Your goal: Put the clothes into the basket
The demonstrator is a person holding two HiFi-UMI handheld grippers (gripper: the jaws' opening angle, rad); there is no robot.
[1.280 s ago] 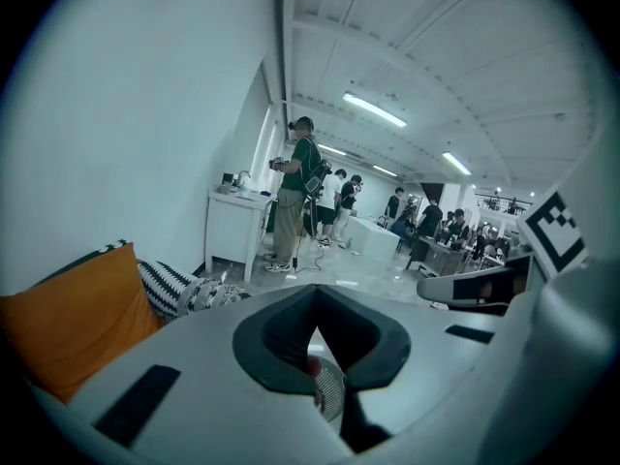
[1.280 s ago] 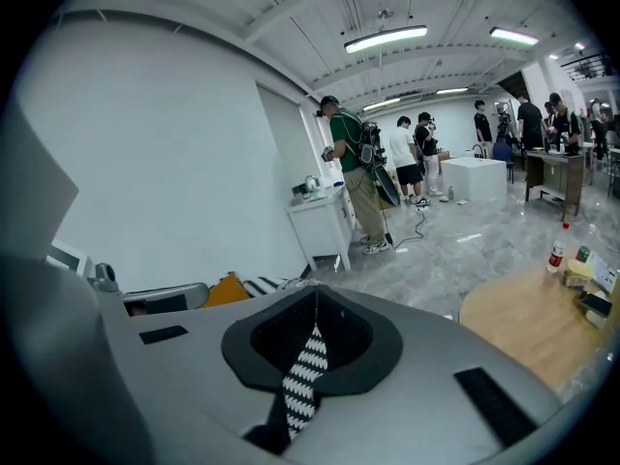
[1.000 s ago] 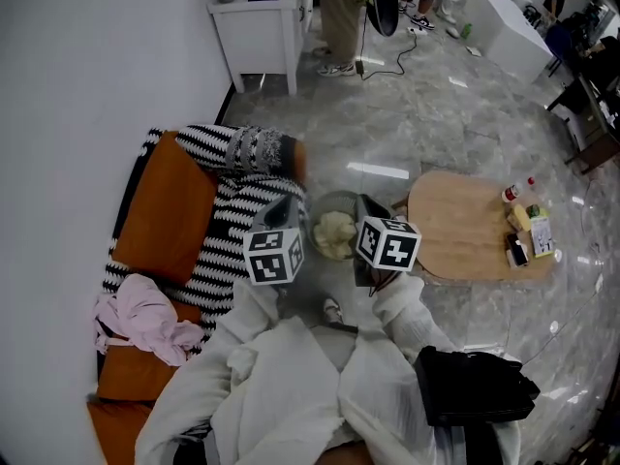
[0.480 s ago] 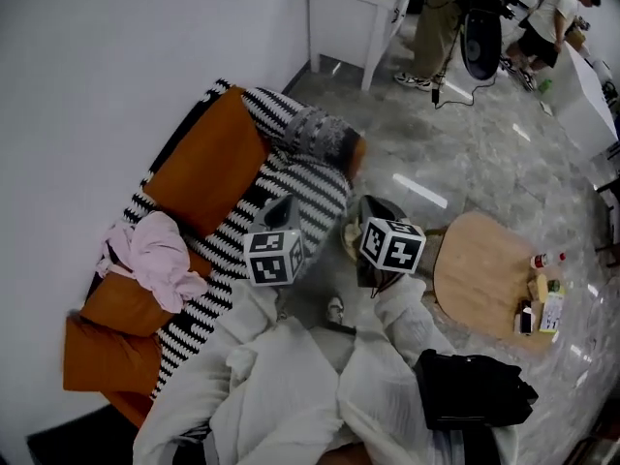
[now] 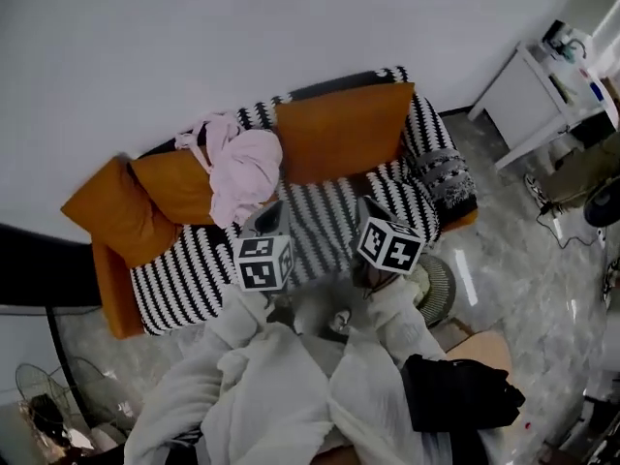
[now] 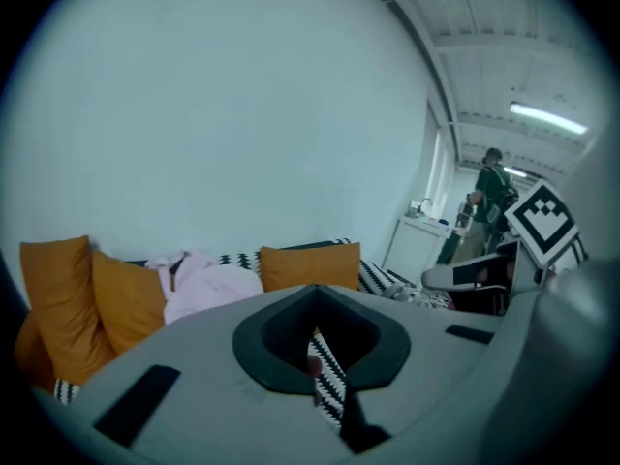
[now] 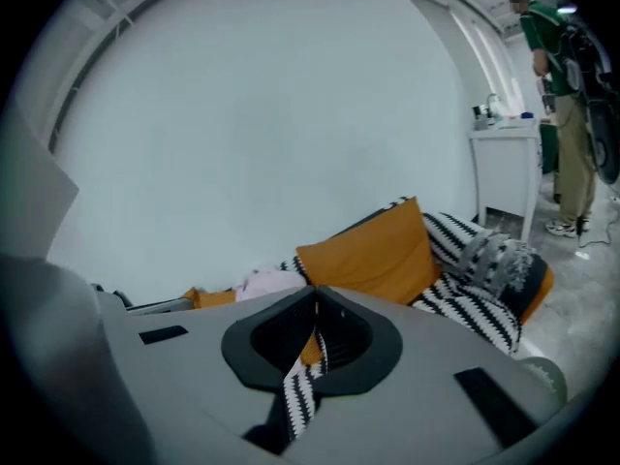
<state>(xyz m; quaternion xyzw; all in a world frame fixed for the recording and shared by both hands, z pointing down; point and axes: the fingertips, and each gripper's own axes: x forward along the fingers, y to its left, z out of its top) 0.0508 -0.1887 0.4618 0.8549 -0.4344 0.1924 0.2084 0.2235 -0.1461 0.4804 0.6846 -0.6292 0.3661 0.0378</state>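
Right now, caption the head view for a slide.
Left gripper and right gripper, shut, face a striped sofa holding a pink garment and orange cushions.

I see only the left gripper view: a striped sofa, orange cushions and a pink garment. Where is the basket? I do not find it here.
Observer: In the head view the basket stands on the floor, near the sofa's end on the picture's right, just beside the right gripper.
Operator: Does the right gripper hold something?
Observer: No. The right gripper view shows its jaws together, with nothing between them.
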